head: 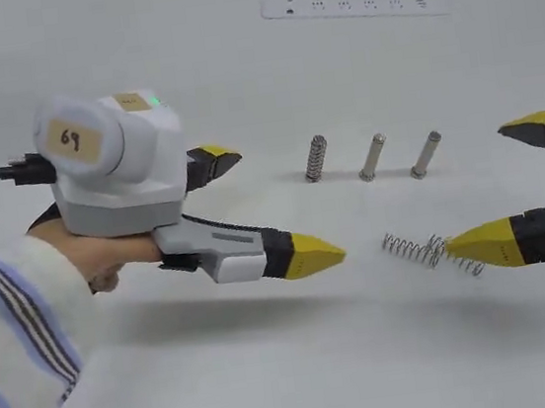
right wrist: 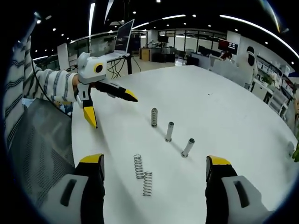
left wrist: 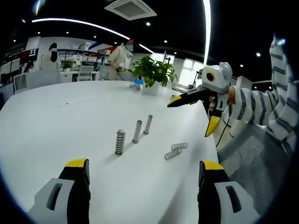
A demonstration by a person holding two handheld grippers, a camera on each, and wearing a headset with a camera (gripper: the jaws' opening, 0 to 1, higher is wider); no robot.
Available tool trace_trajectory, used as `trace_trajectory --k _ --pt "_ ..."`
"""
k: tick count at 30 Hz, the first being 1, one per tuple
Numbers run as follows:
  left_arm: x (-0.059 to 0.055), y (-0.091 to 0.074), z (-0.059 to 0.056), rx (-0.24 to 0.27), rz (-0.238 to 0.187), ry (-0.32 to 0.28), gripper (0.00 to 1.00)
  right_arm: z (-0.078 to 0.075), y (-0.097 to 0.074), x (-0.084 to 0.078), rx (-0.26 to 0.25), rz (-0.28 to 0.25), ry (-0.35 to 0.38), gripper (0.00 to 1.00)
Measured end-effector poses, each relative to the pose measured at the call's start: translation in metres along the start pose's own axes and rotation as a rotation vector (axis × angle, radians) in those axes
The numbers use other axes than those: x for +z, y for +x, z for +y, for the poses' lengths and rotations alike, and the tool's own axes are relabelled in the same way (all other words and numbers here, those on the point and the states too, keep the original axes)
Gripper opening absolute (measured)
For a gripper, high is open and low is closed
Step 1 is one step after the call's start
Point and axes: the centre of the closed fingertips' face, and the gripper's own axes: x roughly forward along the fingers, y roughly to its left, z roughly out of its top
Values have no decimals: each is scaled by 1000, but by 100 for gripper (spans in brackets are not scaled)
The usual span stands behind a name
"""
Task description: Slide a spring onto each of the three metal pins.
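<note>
One spring is sitting on the end pin, two loose springs are lying on the desk beside the right tongs, and two bare pins are awaiting theirs, with the right tongs and the left tongs both standing apart and empty.

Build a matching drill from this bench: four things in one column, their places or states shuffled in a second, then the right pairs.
Things (head view)
1. leftmost pin
2. middle pin
3. loose springs
4. power strip

Places or states
A. on their sides, beside the right gripper
B. at the far side of the table
C. carries a fitted spring
D. upright and bare

Pairs: 1-C, 2-D, 3-A, 4-B
</note>
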Motion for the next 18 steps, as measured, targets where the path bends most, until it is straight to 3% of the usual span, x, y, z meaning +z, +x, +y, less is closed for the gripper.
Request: trace_trajectory --k 8,18 --pt "-2 -6 -1 5 12 5 94 -2 -2 -17 -16 -28 67 100" --pt "-7 -9 -2 14 33 9 94 2 -1 -28 -23 -29 91 99"
